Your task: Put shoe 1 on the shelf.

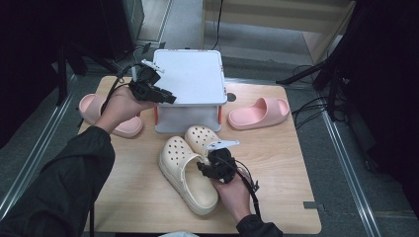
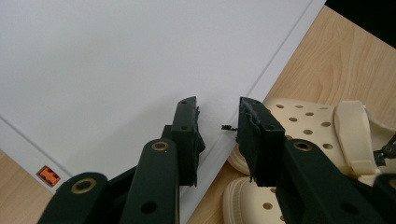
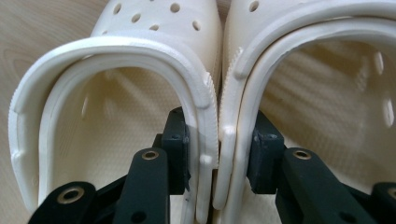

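Two cream clogs lie side by side on the wooden table, one nearer the front and the other by the white stand. My right gripper reaches into their heel openings. In the right gripper view one jaw sits inside each clog, and the right gripper pinches their two touching side walls together. My left gripper hovers over the stand's front left corner. In the left gripper view the left gripper is open above the stand's white top, with nothing between its jaws.
One pink slide lies to the right of the stand. Another pink slide lies at the left, partly behind the person's left hand. The stand has orange corner pieces. Bare wood stretches across the front right.
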